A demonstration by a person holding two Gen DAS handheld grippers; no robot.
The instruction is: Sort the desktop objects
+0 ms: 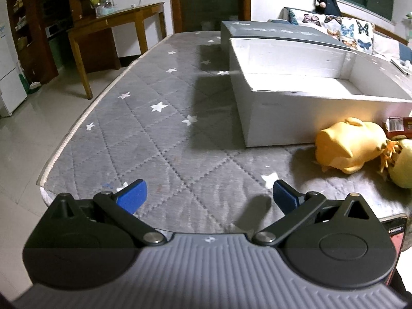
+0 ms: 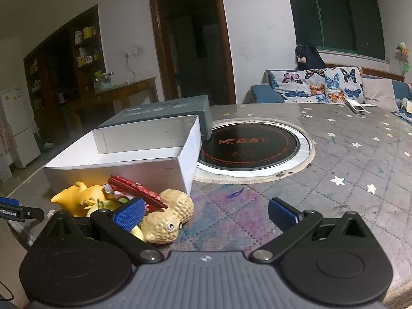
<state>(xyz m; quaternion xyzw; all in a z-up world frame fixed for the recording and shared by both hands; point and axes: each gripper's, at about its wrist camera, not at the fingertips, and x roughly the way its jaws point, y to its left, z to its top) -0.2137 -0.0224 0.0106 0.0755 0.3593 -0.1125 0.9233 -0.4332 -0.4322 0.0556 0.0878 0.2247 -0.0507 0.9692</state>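
Since both tongs, the left tongs and right tongs, gaped wide and empty, I judged the peanut toy nearest. I'd have straddled it squarely, clear of the red wrapper, beside the white box.

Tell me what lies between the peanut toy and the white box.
In the right wrist view, a red snack packet lies between the peanut toy and the white box.

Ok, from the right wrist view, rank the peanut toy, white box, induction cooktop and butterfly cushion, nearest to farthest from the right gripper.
From the right gripper, jaws open:
1. Peanut toy, just left of centre.
2. White box, behind it, left.
3. Induction cooktop, centre, past the box.
4. Butterfly cushion, far right, beyond the table.
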